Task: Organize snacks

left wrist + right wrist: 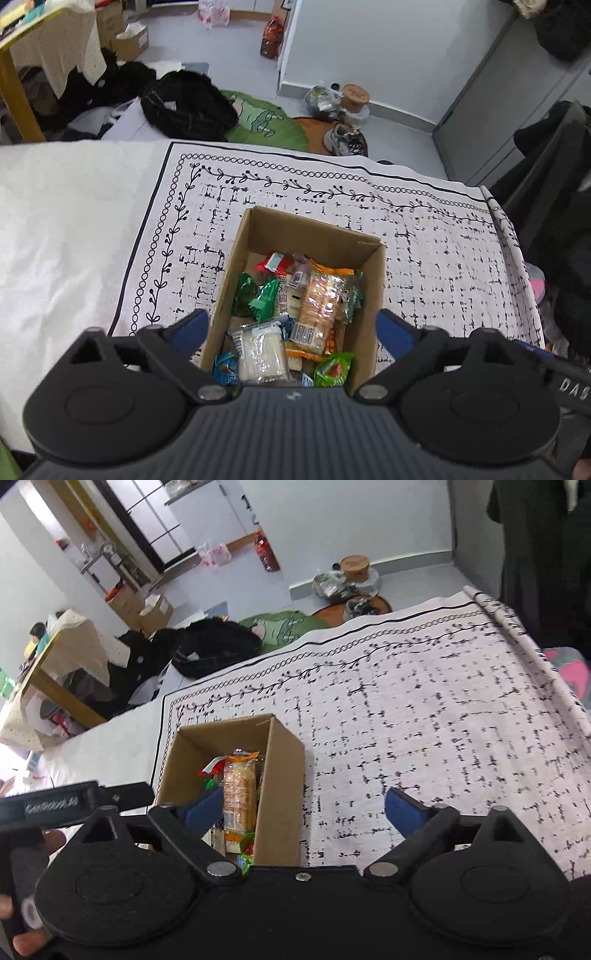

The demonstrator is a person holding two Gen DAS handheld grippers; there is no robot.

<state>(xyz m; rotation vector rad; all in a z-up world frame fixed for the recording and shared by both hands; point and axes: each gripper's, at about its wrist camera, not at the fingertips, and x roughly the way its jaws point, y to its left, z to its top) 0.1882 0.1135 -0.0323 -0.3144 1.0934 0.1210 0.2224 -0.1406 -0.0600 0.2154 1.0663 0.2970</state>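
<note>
Left gripper [291, 332] over the near end of the box [258, 229], blue fingers [192, 328] spread wide and empty, one outside each long wall. Right gripper [304, 808] likewise spread and empty, left finger [205, 806] over the box's [284, 775] near end, right finger over bare cloth [443, 720]. Inside the box, mixed snacks: long cracker pack [317, 310] along the middle, clear white pack [262, 354] at the near end, green wrappers [258, 293] on the left, red-and-white wrapper [275, 263] toward the far wall; box standing on the black-patterned white cloth [424, 251] covering the desk.
</note>
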